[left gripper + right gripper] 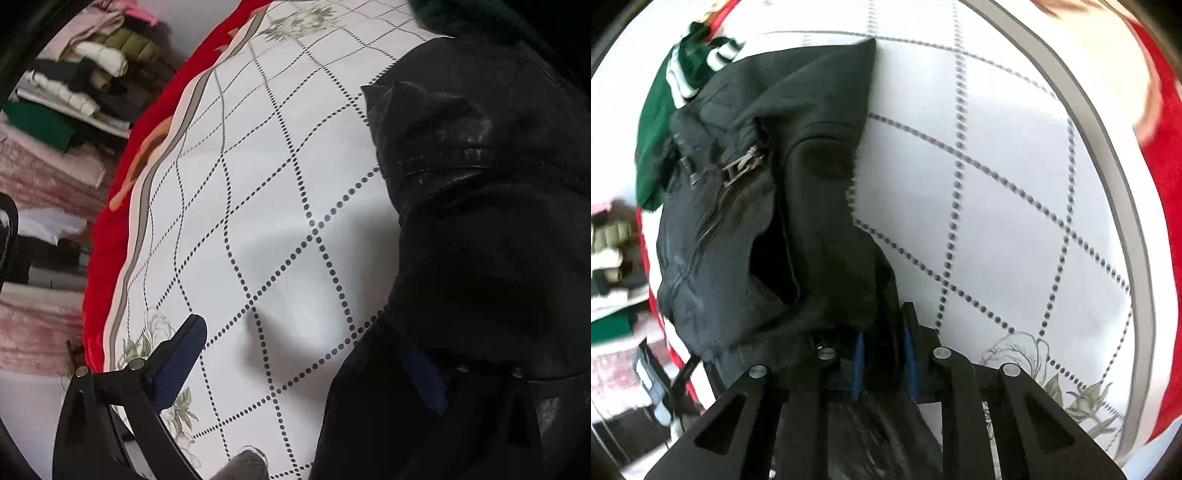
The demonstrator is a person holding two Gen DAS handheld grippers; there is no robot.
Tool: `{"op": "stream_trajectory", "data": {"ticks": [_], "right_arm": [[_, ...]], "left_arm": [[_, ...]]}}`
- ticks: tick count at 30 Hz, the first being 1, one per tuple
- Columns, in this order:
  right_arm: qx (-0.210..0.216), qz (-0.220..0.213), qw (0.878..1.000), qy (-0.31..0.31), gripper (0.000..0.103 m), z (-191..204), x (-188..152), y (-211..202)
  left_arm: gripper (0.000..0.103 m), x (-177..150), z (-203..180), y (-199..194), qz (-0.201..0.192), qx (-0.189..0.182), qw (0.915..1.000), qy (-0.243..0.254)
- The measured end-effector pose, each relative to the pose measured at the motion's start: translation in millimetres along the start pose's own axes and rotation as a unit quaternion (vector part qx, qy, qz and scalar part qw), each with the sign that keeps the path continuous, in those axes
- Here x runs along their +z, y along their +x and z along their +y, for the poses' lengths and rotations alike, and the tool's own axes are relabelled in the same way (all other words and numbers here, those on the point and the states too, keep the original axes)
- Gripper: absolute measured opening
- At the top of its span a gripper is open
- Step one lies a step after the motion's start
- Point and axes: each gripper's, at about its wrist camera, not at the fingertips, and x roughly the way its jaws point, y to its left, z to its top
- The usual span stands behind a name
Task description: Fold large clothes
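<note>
Black jacket [768, 206] lies bunched at left of the right wrist frame on the bed [997, 221], long axis running away from right gripper [884, 363], jaws nearly closed pinching its near hem; left gripper [295, 373] jaws wide open, one finger against the fabric.

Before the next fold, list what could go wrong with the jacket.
1. The right tongs pinch only a bunched edge of the black jacket; it may slip out when pulled.
2. The left tongs are open, one finger against the jacket; closing now might grab several layers.
3. The jacket overlaps the green garment, which may drag along.
</note>
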Motion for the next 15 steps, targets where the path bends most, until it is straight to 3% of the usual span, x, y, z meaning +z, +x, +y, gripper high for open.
{"op": "stream_trajectory", "data": {"ticks": [3,5,11,15], "right_arm": [[-0.047,-0.004,0.999,-0.018,0.018,15,-4,1],[-0.052,0.005,0.998,-0.024,0.020,18,-4,0],[-0.067,0.015,0.997,-0.043,0.054,23,-21,-23],[-0.088,0.025,0.993,-0.071,0.055,23,-47,-27]], "left_arm": [[0.103,0,4,0,0.005,-0.014,0.9998,-0.011],[0.103,-1,5,-4,0.012,-0.008,0.9999,-0.005],[0.103,-21,-3,-55,-0.019,-0.026,0.9990,0.030],[0.103,-39,-16,-79,-0.020,-0.029,0.9985,0.041]]}}
